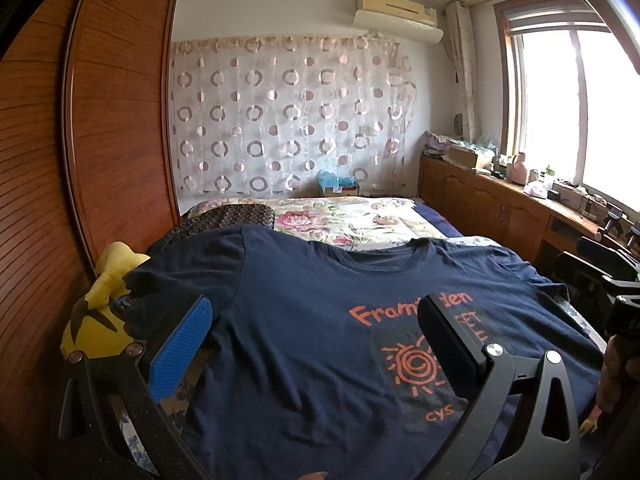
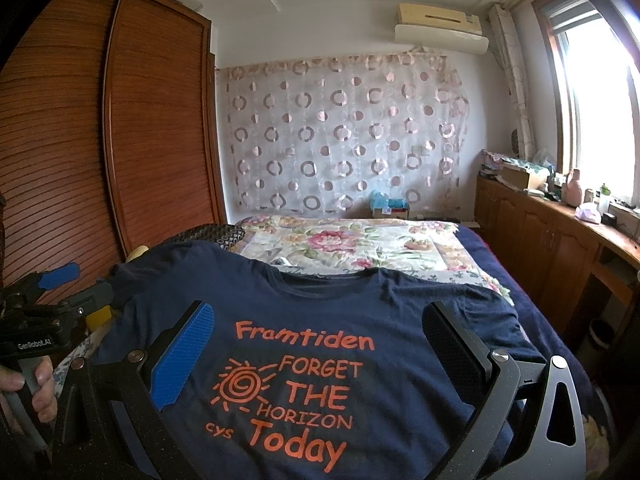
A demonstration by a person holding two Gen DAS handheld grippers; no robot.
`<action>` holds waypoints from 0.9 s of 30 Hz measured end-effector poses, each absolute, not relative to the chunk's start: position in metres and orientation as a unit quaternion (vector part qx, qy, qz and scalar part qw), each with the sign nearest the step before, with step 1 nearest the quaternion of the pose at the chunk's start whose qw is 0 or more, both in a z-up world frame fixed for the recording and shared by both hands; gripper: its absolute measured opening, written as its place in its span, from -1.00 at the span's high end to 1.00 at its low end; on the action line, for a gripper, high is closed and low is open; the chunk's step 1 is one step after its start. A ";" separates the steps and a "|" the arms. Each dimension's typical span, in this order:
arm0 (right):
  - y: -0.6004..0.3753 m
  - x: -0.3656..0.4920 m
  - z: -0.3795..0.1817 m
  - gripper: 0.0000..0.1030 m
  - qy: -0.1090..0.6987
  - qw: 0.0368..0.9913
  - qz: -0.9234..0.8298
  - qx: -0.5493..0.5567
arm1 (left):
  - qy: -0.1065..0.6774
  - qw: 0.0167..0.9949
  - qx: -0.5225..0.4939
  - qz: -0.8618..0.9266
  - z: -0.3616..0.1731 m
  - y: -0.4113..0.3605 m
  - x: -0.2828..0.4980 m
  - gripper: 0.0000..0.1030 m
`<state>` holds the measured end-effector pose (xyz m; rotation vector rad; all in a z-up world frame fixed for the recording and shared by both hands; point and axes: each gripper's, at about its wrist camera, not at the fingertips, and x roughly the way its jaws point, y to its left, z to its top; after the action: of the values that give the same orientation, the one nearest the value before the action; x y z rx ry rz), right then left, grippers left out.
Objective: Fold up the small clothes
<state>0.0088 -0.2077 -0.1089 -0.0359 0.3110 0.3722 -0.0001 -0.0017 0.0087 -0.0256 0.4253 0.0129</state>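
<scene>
A navy T-shirt (image 2: 320, 320) lies spread front-up across the near end of a bed (image 2: 472, 276), its orange print — "Framtiden", a spiral sun and "FORGET THE HORIZON Today" — facing the cameras and its neckline toward the far wall. Beyond the collar, a floral quilt (image 2: 348, 244) covers the rest of the mattress.

The left gripper (image 1: 316, 320) hangs over the shirt's left half, jaws spread wide with nothing between them; its blue finger pad (image 1: 182, 348) sits above the sleeve side and the black one over the sun print. The right gripper (image 2: 320, 332) is likewise wide open and empty over the chest of the shirt, the lettering showing between its fingers. In the right wrist view a hand (image 2: 28, 388) grips the handle of the left tool at the frame's left edge.

A yellow plush toy (image 1: 100, 316) rests just beside the shirt's left sleeve, against a wooden wardrobe (image 1: 92, 128). A sheer curtain with ring patterns (image 1: 288, 116) hangs on the far wall below an air conditioner (image 1: 396, 12), and a cluttered wooden counter (image 1: 496, 196) runs under the window (image 1: 576, 108).
</scene>
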 end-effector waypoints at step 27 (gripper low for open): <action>-0.184 0.047 -0.123 -0.97 0.236 0.935 0.257 -0.063 | 0.272 0.961 -0.043 0.022 -0.042 0.089 0.019 -0.90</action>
<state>0.0466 -0.1835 -0.1228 -0.1286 0.4826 0.5260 0.0187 0.0893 -0.0420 -0.0870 0.5522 0.0442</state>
